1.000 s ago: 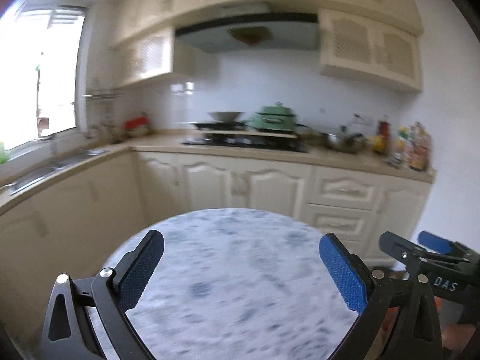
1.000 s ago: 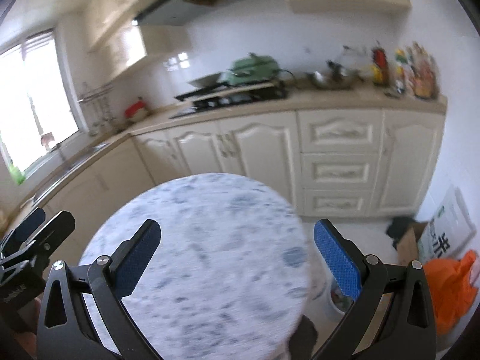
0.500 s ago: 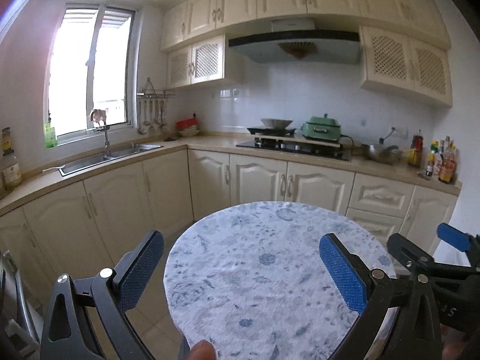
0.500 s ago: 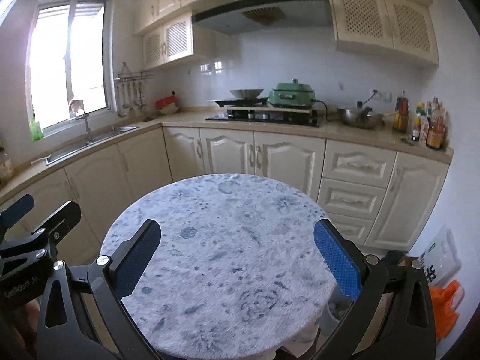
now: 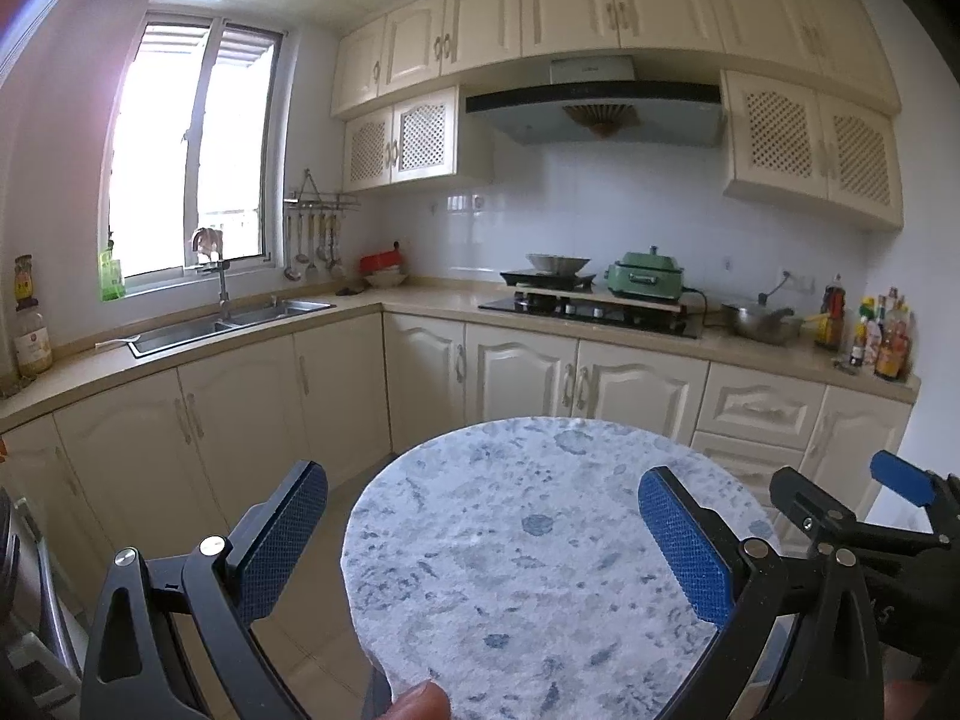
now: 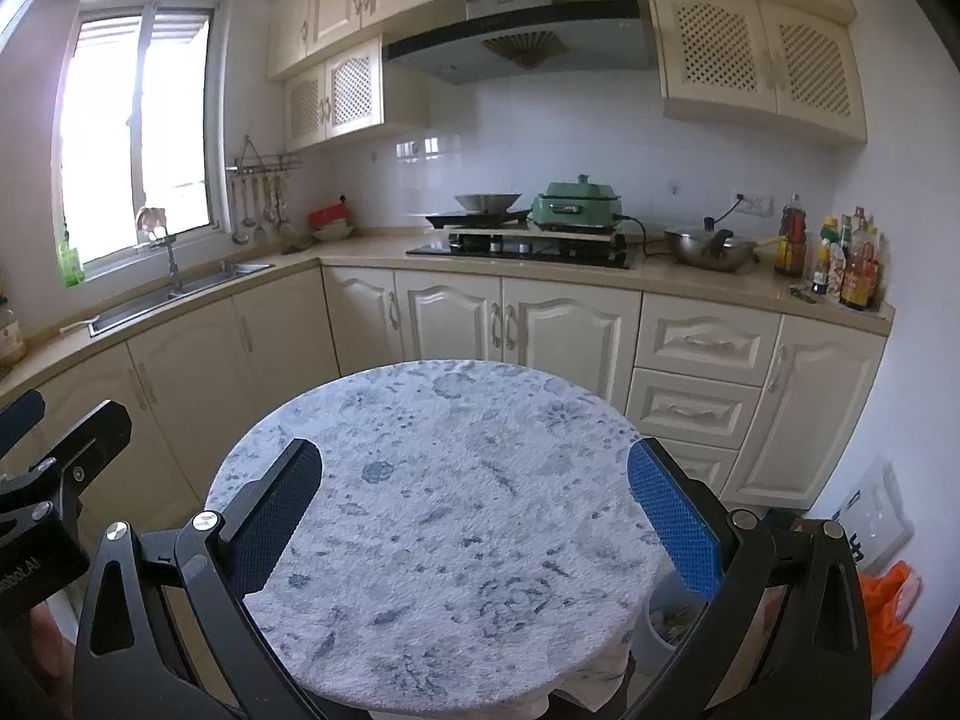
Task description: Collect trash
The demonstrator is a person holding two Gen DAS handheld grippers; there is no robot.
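A round table with a blue-and-white mottled cloth (image 5: pixel 528 540) stands in front of both grippers, also in the right wrist view (image 6: pixel 456 516). No trash lies on its top. My left gripper (image 5: pixel 483 546) is open and empty above its near left part. My right gripper (image 6: pixel 474 522) is open and empty above its near edge. A small bin (image 6: pixel 666 630) with scraps inside shows under the table's right side. An orange plastic bag (image 6: pixel 888 612) lies on the floor at the right.
Cream kitchen cabinets (image 6: pixel 564 330) run behind the table, with a hob (image 6: pixel 522 249), green pot (image 6: pixel 579 207) and sauce bottles (image 6: pixel 840 264). A sink (image 5: pixel 228 324) sits under the window at the left. A white sack (image 6: pixel 876 516) leans by the right wall.
Both views have swung up and steadied from a blurred, tilted look; the table now sits lower and sharper in each. Both grippers stay open.
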